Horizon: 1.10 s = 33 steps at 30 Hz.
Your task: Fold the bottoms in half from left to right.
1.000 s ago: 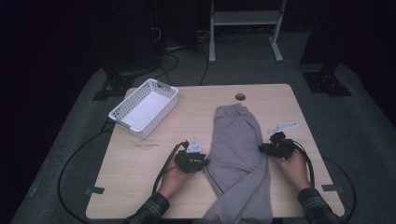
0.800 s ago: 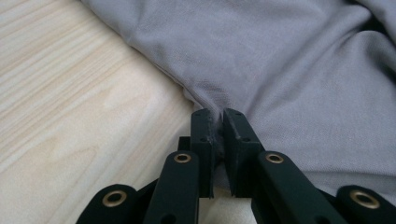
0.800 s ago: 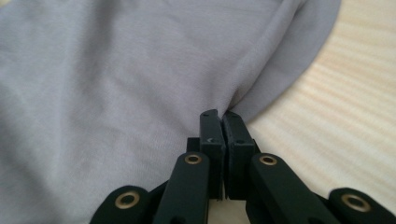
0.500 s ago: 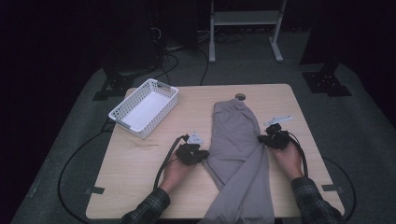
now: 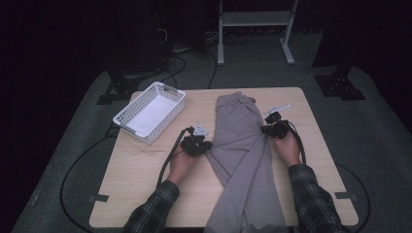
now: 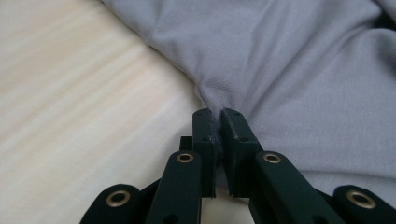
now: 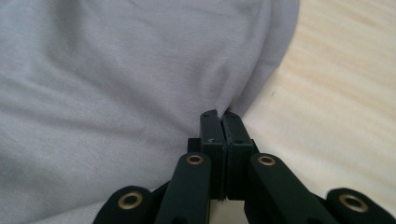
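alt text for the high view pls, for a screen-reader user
A person's two hand-held grippers pinch opposite edges of grey trousers on a wooden table: the left gripper on the garment's left edge, the right gripper on its right. A white basket sits at the table's far left.

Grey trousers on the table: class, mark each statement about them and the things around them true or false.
1. The left gripper is shut on the trousers. True.
2. The right gripper is open and clear of the cloth. False: it pinches the trousers' edge.
3. The white basket holds the trousers. False: they lie on the table, beside it.
4. The trousers hang over the table's near edge. True.
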{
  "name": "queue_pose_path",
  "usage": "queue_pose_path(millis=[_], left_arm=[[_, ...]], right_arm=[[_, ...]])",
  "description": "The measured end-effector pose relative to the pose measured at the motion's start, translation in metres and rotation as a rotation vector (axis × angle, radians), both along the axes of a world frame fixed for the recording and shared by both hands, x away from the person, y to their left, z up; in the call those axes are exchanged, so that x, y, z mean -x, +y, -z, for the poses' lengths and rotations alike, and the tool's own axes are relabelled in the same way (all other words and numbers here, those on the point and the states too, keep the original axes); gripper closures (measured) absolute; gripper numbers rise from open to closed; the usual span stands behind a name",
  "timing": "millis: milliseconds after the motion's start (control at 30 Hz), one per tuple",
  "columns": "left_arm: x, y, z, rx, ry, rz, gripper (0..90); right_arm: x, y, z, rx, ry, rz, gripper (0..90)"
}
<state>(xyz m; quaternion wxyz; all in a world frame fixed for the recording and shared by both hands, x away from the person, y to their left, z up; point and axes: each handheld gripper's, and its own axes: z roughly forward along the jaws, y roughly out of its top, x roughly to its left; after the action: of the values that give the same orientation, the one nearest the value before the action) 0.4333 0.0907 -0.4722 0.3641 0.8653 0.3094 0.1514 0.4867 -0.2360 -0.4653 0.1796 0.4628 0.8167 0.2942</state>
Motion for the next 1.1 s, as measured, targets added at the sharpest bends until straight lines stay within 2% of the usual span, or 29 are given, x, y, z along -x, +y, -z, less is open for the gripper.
queue_pose_path(millis=[33,133,167,267,333,433,500,567,600,667,733,967,1100], left_arm=[[-0.002,0.000,0.000,-0.005,-0.008,-0.009,84.6],[-0.011,0.001,0.000,-0.009,-0.017,-0.028,84.5],[-0.014,0.001,0.001,-0.001,-0.014,-0.033,84.4],[-0.016,0.002,0.002,0.031,-0.001,-0.045,82.4],[-0.016,0.003,0.002,0.038,0.010,-0.058,76.2],[-0.012,0.009,-0.002,0.085,0.015,-0.062,63.9],[-0.008,0.012,-0.005,0.118,0.025,-0.054,56.2],[-0.001,0.014,-0.009,0.124,0.021,-0.038,50.6],[0.004,0.014,-0.012,0.129,0.021,-0.026,47.5],[0.011,0.015,-0.014,0.129,0.014,-0.011,44.5],[0.020,0.015,-0.017,0.136,0.006,0.011,42.8],[0.048,0.011,-0.020,0.143,0.006,0.071,42.2],[0.060,0.013,-0.017,0.109,0.022,0.094,40.8]], right_arm=[[-0.002,0.000,0.001,-0.007,-0.009,0.004,88.9],[-0.011,-0.001,0.001,-0.034,0.011,0.021,88.8],[-0.014,0.000,0.001,-0.024,0.004,0.015,88.7],[-0.015,0.002,0.002,-0.033,-0.004,0.016,86.9],[-0.013,0.000,0.000,-0.046,-0.010,0.026,75.9],[-0.005,-0.010,-0.011,-0.105,-0.032,0.028,65.7],[0.004,-0.016,-0.019,-0.151,-0.046,0.008,62.7],[0.014,-0.019,-0.025,-0.176,-0.052,-0.011,59.0],[0.019,-0.020,-0.028,-0.190,-0.040,-0.028,56.4],[0.031,-0.020,-0.032,-0.187,-0.057,-0.050,55.0],[0.044,-0.021,-0.035,-0.203,-0.051,-0.076,52.5],[0.086,-0.012,-0.042,-0.191,-0.052,-0.163,50.8],[0.107,0.001,-0.043,-0.186,-0.045,-0.228,50.7]])
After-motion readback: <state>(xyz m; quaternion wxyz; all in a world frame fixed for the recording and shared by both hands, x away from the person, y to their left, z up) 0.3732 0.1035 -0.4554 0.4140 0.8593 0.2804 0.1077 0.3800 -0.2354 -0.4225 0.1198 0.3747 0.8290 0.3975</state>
